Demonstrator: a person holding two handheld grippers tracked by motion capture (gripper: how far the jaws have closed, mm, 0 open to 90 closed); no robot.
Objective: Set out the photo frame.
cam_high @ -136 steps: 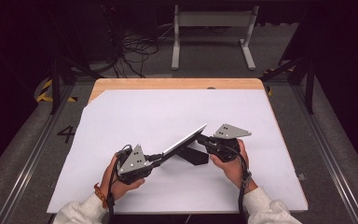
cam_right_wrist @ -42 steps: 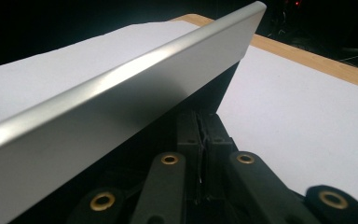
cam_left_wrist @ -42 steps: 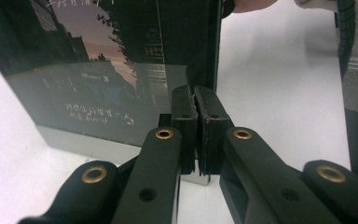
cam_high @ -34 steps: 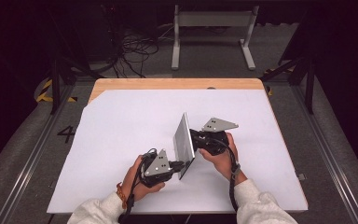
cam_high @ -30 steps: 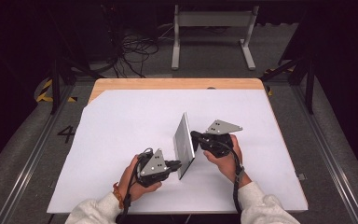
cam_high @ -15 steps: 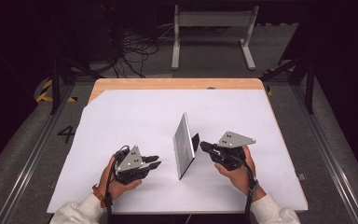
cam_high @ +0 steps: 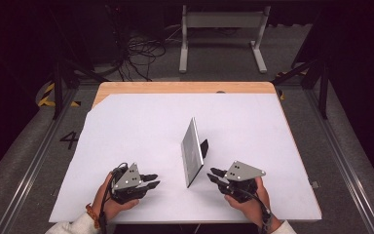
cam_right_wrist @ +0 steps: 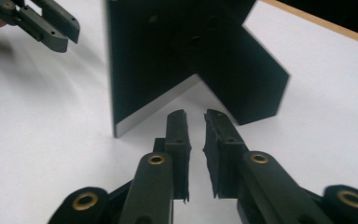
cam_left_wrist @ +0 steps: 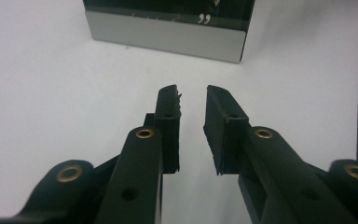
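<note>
White sheeting covers my table (cam_high: 126, 126), with a strip of bare wood along its far edge and dark floor with tangled cables beyond. Near the middle stands the picture frame (cam_high: 192, 151), upright on its lower edge and propped by a black back stand (cam_high: 204, 146). Everything else I place from that frame.

My left claw (cam_high: 148, 180) rests on the sheet on the frame's glass side, apart from it, jaws parted with a narrow gap and gripping nothing. In the left gripper view the frame's silver lower border (cam_left_wrist: 165, 37) sits just beyond my fingertips (cam_left_wrist: 170, 100), not touching.

My right claw (cam_high: 214, 174) lies on the frame's back side, near its closer corner, likewise released and empty. In the right gripper view the black back panel (cam_right_wrist: 149, 60) and its stand (cam_right_wrist: 242, 70) rise ahead of my jaws, and my left claw (cam_right_wrist: 51, 28) shows past the frame's edge.
</note>
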